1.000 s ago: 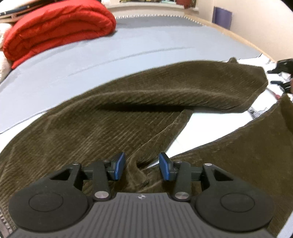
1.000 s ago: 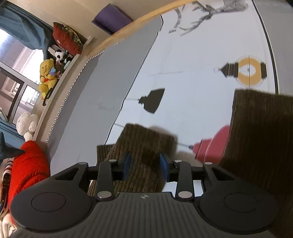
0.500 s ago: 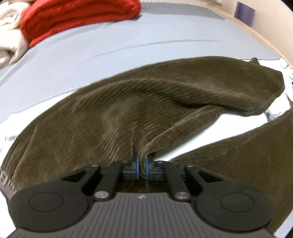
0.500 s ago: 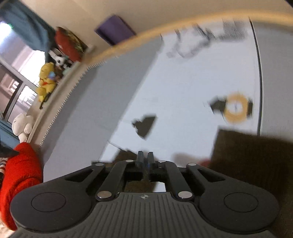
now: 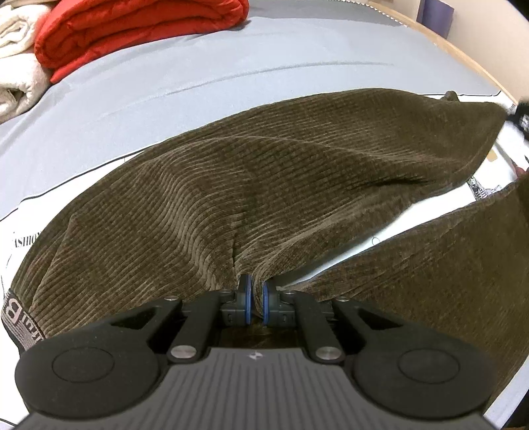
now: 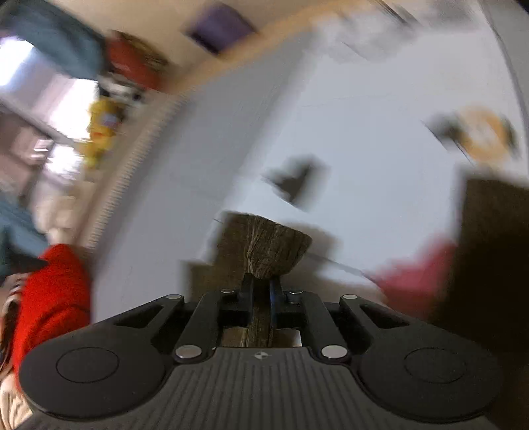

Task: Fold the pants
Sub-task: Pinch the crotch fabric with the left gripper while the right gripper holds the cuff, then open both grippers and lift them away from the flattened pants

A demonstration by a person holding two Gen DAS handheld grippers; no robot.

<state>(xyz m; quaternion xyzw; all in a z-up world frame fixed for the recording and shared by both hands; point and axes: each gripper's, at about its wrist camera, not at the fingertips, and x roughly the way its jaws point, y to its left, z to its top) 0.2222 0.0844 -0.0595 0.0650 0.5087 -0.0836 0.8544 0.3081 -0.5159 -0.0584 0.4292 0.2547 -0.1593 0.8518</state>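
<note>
Brown corduroy pants (image 5: 264, 185) lie spread on the bed. In the left wrist view one leg stretches to the far right and the other runs along the right edge (image 5: 446, 264). My left gripper (image 5: 255, 291) is shut on the fabric at the crotch and lifts it a little. In the blurred right wrist view my right gripper (image 6: 263, 287) is shut on a pant leg's hem (image 6: 264, 246), held above the sheet. The other leg (image 6: 489, 251) shows dark at the right.
A folded red blanket (image 5: 132, 29) and a cream towel (image 5: 16, 66) lie at the far left on the grey sheet (image 5: 231, 72). The wooden bed edge (image 5: 463, 56) runs at the right. Plush toys (image 6: 102, 132) sit on a ledge by the window.
Both grippers went from open to shut on the pants. The left has raised the crotch fabric; the right has lifted the leg hem and is moving fast, blurring its view.
</note>
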